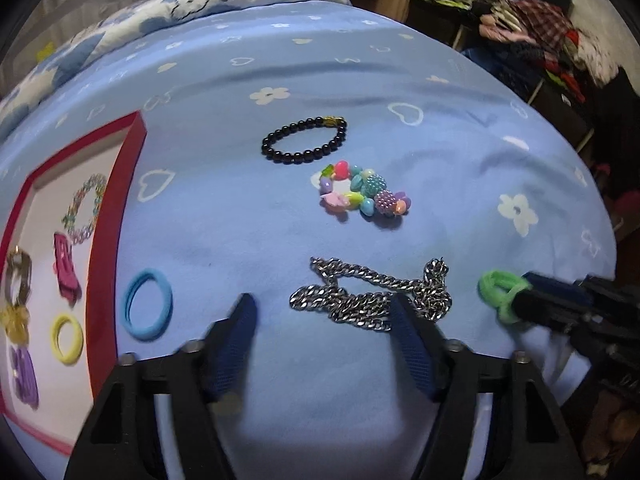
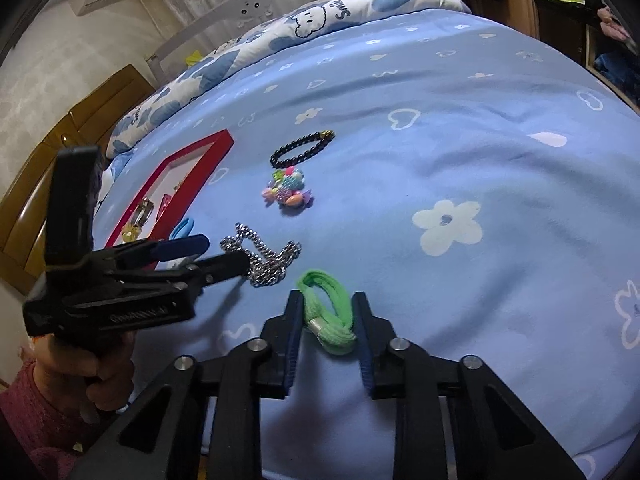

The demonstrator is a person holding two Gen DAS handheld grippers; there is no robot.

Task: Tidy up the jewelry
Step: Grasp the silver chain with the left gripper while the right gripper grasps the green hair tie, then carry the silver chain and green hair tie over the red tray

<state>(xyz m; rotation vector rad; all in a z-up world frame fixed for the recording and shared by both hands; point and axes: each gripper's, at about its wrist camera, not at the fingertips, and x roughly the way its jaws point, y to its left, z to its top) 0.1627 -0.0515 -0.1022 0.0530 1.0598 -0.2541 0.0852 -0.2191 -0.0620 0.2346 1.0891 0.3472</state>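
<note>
Straddling green hair tie (image 2: 326, 312), right tool (image 2: 326, 300) half-open; left tool (image 1: 322, 306) wide, empty, near chain (image 1: 372, 294).

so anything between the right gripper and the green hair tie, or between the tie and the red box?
Nothing blocks the right gripper: its jaws already straddle the green hair tie, not visibly clamped. Toward the red box on the left, the silver chain, the open left gripper and the blue hair tie lie across the direct path.
</note>
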